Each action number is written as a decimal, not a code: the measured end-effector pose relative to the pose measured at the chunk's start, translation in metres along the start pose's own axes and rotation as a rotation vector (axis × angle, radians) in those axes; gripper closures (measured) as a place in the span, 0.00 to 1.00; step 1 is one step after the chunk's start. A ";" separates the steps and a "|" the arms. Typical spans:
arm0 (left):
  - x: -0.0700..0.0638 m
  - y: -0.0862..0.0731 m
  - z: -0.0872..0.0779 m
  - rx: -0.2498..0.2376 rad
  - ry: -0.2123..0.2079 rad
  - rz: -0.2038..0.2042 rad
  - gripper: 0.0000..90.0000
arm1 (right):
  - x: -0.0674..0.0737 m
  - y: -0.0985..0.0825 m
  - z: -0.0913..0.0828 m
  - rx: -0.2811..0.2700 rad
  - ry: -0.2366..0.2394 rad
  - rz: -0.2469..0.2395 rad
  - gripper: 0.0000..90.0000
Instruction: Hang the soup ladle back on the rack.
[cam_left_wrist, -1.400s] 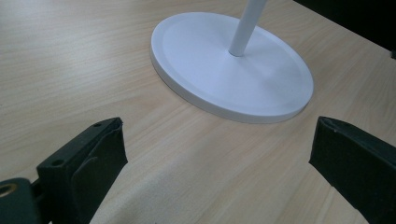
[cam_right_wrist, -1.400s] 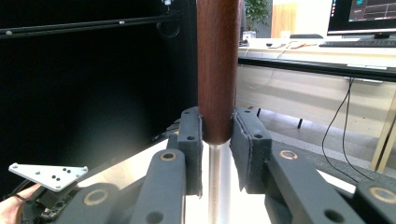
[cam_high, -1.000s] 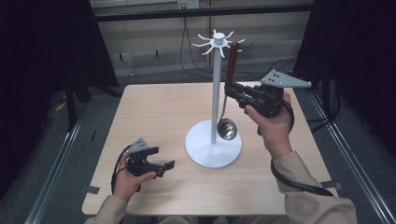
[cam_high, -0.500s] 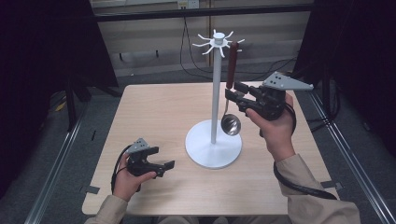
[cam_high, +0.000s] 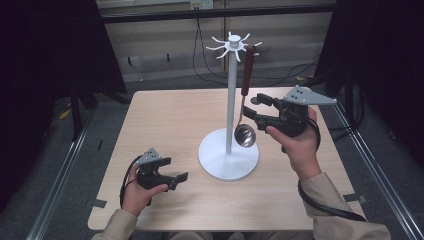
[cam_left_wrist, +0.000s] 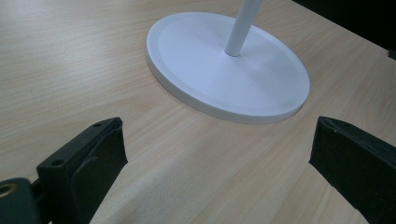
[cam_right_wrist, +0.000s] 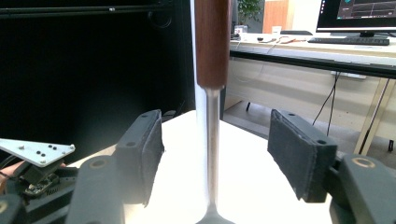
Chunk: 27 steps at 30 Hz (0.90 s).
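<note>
A ladle with a brown wooden handle (cam_high: 247, 70) and a steel bowl (cam_high: 245, 135) hangs from a hook at the top of a white stand (cam_high: 230, 100). The stand rests on a round base (cam_high: 229, 160) on the table. My right gripper (cam_high: 252, 107) is level with the ladle's steel shaft (cam_right_wrist: 212, 140), which runs between its pads (cam_right_wrist: 299, 154) without touching either. Its jaws have just been opening and stand open. My left gripper (cam_high: 175, 170) rests open at the front left, with nothing between its jaws (cam_left_wrist: 217, 140), and points at the base (cam_left_wrist: 224, 74).
The wooden table (cam_high: 170, 120) has bare room to the left of the stand and behind it. Several free hooks (cam_high: 220, 49) ring the top of the stand. Dark curtains and metal rails flank the table. A desk with a monitor (cam_right_wrist: 357, 18) stands far off.
The right gripper's jaws have opened off the ladle's shaft, and the ladle now hangs free from its hook. The left gripper has stayed where it was.
</note>
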<state>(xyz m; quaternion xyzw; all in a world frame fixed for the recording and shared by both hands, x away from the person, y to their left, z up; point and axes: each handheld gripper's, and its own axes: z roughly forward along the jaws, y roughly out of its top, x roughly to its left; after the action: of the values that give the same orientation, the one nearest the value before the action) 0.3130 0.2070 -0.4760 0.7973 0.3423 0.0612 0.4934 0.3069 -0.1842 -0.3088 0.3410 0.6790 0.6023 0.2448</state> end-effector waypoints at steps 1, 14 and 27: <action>0.000 0.000 0.000 0.000 0.000 0.000 0.03 | 0.000 0.000 0.000 0.000 0.000 0.000 0.38; 0.000 0.000 0.000 -0.005 -0.011 0.000 0.03 | -0.006 -0.014 -0.007 0.033 -0.015 0.008 0.24; -0.001 -0.001 -0.001 0.002 -0.029 0.024 0.00 | -0.003 -0.027 -0.009 0.074 -0.009 -0.024 0.13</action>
<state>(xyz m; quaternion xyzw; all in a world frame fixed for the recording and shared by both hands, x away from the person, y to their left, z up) 0.3109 0.2074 -0.4762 0.8026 0.3254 0.0551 0.4968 0.2979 -0.1933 -0.3345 0.3445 0.7035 0.5724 0.2425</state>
